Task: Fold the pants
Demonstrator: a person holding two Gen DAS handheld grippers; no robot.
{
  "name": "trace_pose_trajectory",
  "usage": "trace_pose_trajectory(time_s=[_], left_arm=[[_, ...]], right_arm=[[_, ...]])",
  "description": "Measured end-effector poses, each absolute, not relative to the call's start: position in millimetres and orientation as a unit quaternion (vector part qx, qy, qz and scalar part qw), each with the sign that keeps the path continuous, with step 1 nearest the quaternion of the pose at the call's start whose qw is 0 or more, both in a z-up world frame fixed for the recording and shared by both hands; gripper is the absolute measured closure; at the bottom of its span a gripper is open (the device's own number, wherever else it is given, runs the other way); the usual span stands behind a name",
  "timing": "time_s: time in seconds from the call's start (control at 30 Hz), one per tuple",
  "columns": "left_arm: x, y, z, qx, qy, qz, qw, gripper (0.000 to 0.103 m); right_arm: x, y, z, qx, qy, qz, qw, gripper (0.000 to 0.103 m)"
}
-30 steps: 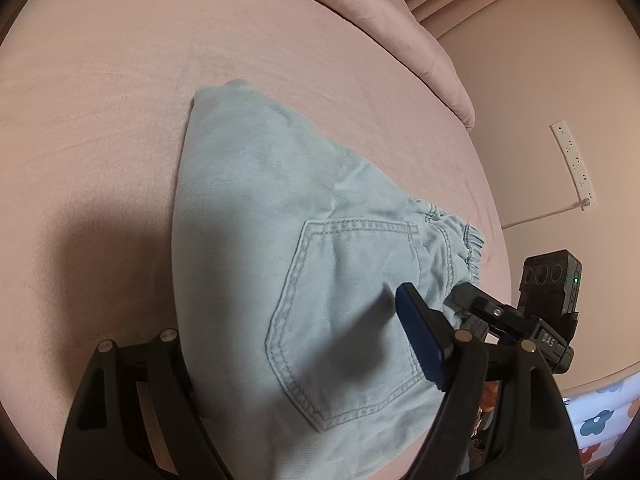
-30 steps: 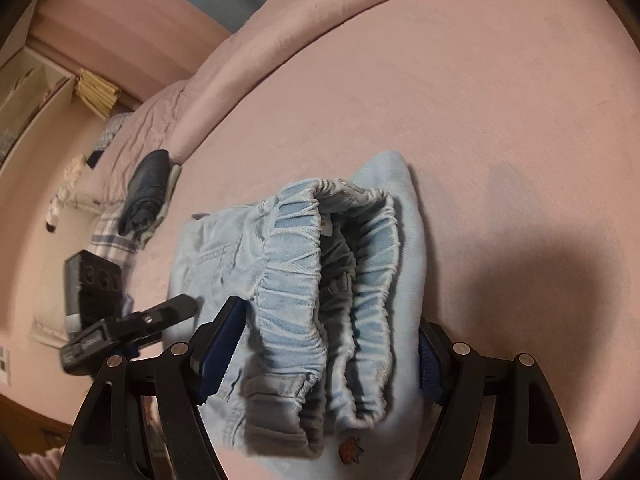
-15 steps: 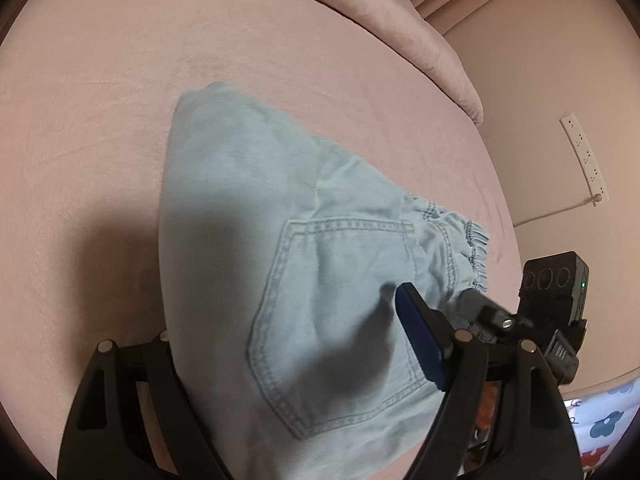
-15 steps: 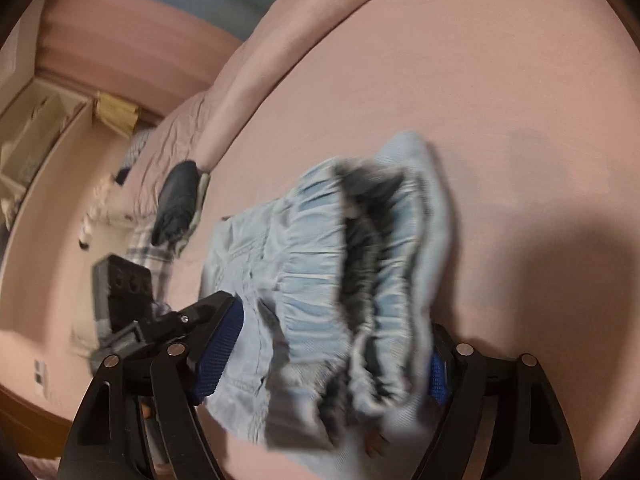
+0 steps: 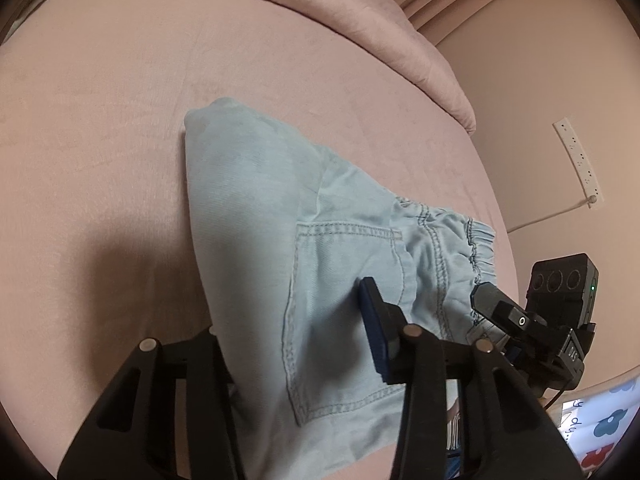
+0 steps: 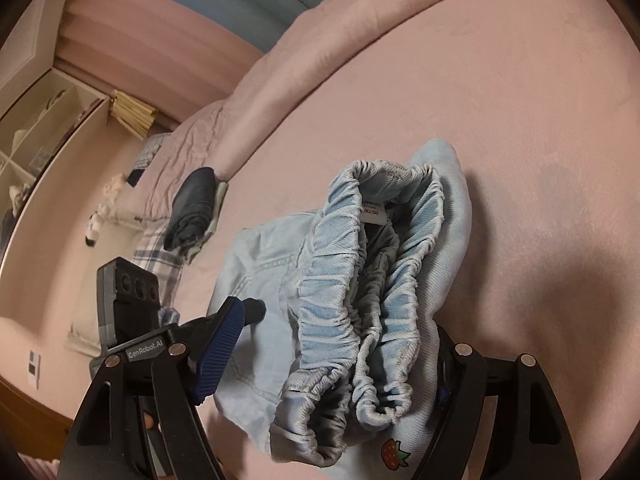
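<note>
Light blue denim pants point(image 5: 288, 248) lie folded in a thick bundle on the pink bed point(image 5: 100, 120), back pocket up. My left gripper point(image 5: 296, 344) is open, its fingers standing either side of the bundle's near end. In the right wrist view the elastic waistband point(image 6: 360, 300) faces me, with a white size label and a strawberry patch. My right gripper point(image 6: 332, 364) is open, its fingers either side of the waistband end. Each gripper shows in the other's view: the right one point(image 5: 532, 320) and the left one point(image 6: 168, 320).
A pink bolster point(image 5: 360, 28) runs along the bed's far side. A white power strip point(image 5: 576, 160) hangs on the wall. A dark folded garment point(image 6: 192, 208) lies on a checked cloth beside the bed. Shelves point(image 6: 36, 128) stand at the far left.
The bundle shifted and was set back down on the bed. Both grippers stayed wide open around its ends; the waistband end has settled and is sharp again.
</note>
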State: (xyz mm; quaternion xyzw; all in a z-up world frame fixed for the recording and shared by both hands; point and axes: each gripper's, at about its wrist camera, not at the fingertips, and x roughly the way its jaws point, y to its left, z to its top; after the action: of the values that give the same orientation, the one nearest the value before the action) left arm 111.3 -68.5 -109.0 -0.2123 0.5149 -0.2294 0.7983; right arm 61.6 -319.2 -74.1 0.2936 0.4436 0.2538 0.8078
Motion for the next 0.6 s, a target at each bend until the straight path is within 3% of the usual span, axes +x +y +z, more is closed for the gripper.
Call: trace_pose_trajectory(time_s=[0.6], left_arm=[[95, -50, -76, -0.22, 0.48, -0.231, 0.817, 0.063]], right_arm=[[52, -324, -49, 0.283, 0.409, 0.295, 0.816, 0.023]])
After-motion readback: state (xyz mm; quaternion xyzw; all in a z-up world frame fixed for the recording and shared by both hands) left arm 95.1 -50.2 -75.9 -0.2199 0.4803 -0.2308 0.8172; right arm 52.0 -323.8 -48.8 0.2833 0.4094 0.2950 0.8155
